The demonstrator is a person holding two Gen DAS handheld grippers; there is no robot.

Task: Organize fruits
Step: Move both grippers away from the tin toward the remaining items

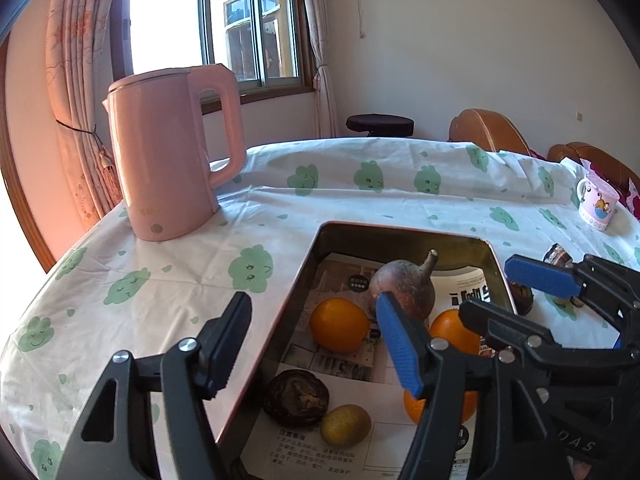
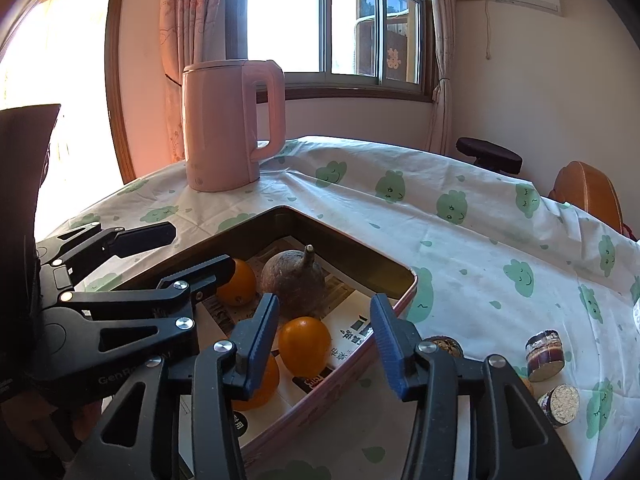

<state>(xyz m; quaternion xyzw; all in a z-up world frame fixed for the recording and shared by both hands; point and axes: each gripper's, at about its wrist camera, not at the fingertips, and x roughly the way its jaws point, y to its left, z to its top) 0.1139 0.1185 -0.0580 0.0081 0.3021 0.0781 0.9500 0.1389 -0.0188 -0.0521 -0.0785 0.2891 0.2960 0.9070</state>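
Right up close, both claws are hanging over the near end of the tin box (image 1: pixel 496 268), and both are spread wide with nothing between the pads. The left claw (image 1: pixel 308 344) sits over the box's left rim, the right claw (image 2: pixel 324 340) over its right rim.

Down in the box, nearest first: a small yellow-green fruit (image 1: pixel 346 426) touching a dark wrinkly one (image 1: pixel 296 398), then three oranges. One orange (image 2: pixel 305 346) sits almost dead between the right claw's pads, another orange (image 1: pixel 339 330) is further left, and the third orange (image 1: pixel 440 408) is half hidden behind a finger. Behind those is a brown root-looking thing with a stalk (image 1: pixel 402 290), close against the oranges.

Outside the box on the worktop (image 2: pixel 460 248), off to the right, there's a dark round item (image 2: pixel 442 346) just beside the rim, plus two little jars (image 2: pixel 546 356) a bit further out. Can't tell for sure if that dark thing is fruit.

My guess is the next grab is whatever's left outside. If so, I'd come straight down over it, keep clear of the rim, close gently, and drop it in the bare patch of paper near the front instead of on top of the oranges, since they'd roll. Way at the back, the pink kettle (image 1: pixel 172 152) is well out of the way.
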